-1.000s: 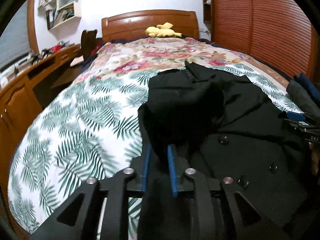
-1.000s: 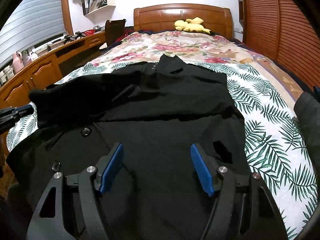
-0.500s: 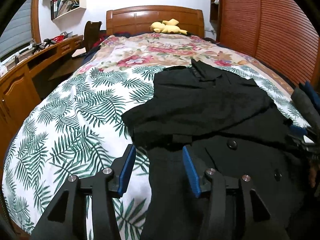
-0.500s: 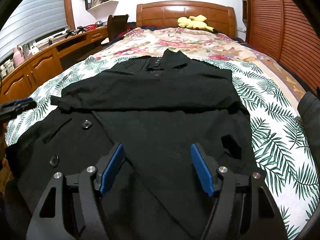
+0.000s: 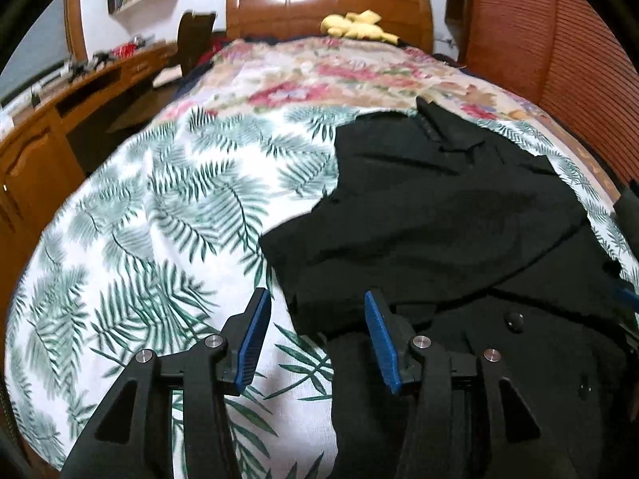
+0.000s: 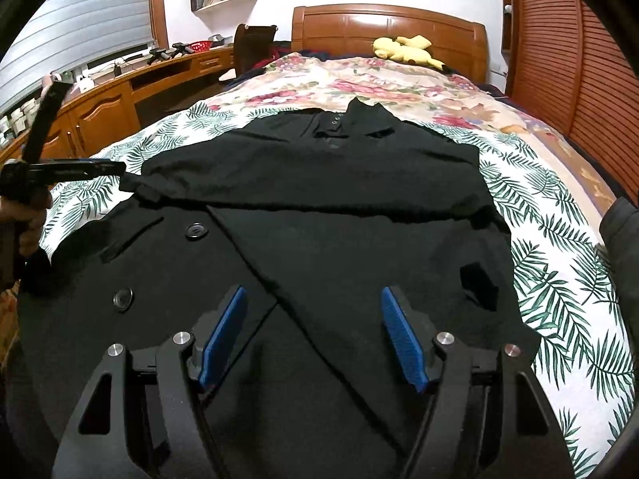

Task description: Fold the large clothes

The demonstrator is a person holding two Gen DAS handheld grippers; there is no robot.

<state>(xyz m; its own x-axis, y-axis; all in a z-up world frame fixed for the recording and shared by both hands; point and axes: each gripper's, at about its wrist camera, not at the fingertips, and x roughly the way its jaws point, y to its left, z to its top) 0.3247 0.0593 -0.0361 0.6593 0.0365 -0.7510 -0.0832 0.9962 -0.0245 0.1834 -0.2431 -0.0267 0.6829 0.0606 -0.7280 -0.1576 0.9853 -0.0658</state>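
A large black coat (image 6: 339, 247) lies spread on the palm-leaf bedsheet (image 6: 559, 279), collar toward the headboard, with big buttons (image 6: 195, 231) on its front. One sleeve (image 6: 311, 183) lies folded flat across the chest, its cuff (image 5: 303, 279) at the coat's left edge. My left gripper (image 5: 315, 295) hovers open just short of that cuff, half over the sheet, its pads touching nothing; a hand holds the left gripper (image 6: 100, 165) at the left of the right wrist view. My right gripper (image 6: 312, 291) stands open above the coat's lower front with nothing between its fingers.
A floral quilt (image 6: 379, 84) covers the far half of the bed, with a yellow plush toy (image 6: 403, 52) by the wooden headboard (image 6: 383, 24). A long wooden desk (image 6: 104, 107) and a chair (image 6: 251, 48) run along the left. Slatted wardrobe doors (image 6: 579, 60) stand right.
My left gripper opened and let go of the sleeve, which dropped flat across the coat. It then drew back toward the coat's left edge. The right gripper stayed put.
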